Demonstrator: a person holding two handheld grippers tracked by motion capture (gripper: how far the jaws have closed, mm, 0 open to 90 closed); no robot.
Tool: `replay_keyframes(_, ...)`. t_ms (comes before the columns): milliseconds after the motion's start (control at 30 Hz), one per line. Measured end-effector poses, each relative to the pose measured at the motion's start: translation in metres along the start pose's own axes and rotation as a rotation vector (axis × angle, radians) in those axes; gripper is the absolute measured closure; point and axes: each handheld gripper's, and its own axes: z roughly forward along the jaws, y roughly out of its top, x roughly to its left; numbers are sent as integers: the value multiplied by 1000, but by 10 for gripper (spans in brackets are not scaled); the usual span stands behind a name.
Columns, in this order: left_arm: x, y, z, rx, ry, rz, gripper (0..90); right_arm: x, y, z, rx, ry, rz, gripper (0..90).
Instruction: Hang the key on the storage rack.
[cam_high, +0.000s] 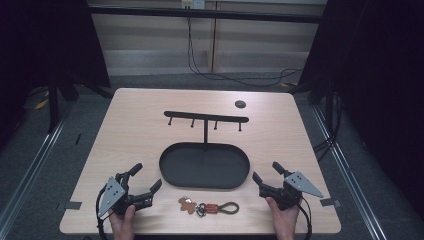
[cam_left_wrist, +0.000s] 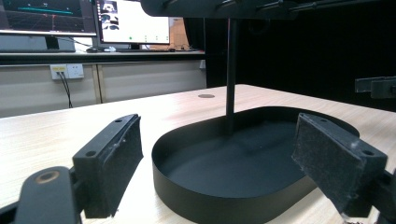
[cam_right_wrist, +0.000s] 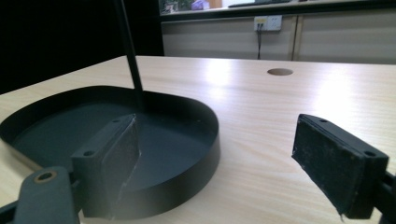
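A black key stand has an oval tray base (cam_high: 170, 172), an upright post (cam_high: 205, 134) and a top bar with several hooks (cam_high: 206, 117). A keychain (cam_high: 207, 206) with a brown bear-shaped tag and an olive loop lies on the table in front of the tray. My left gripper (cam_high: 148, 178) rests at the front left, open and empty, with its jaws toward the tray (cam_left_wrist: 196, 205). At the front right my right gripper (cam_high: 266, 172) is open too, holding nothing, and looks across the tray wall (cam_right_wrist: 205, 154) and post (cam_right_wrist: 128, 53).
The light wooden table (cam_high: 130, 130) has a round cable hole (cam_high: 240, 104) at the back right. Grey tape marks (cam_high: 73, 205) sit on the front corners. Cables run over the floor behind the table. Monitors (cam_left_wrist: 133, 21) stand on a far desk.
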Motion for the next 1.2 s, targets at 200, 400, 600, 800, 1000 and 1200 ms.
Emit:
replay_keyframes(200,0,0,0,0,0,0,156,1,3,0,47,77,37,240)
replay_keyframes(400,0,0,0,0,0,0,156,8,12,-2,128,101,-21,440)
replay_keyframes(600,0,0,0,0,0,0,156,16,30,8,203,139,7,461)
replay_keyframes(800,0,0,0,1,0,0,156,23,42,17,321,215,42,467)
replay_keyframes(1000,0,0,0,0,0,0,156,26,51,24,397,271,35,471)
replay_keyframes(1200,0,0,0,2,0,1,156,27,56,30,503,281,-4,540)
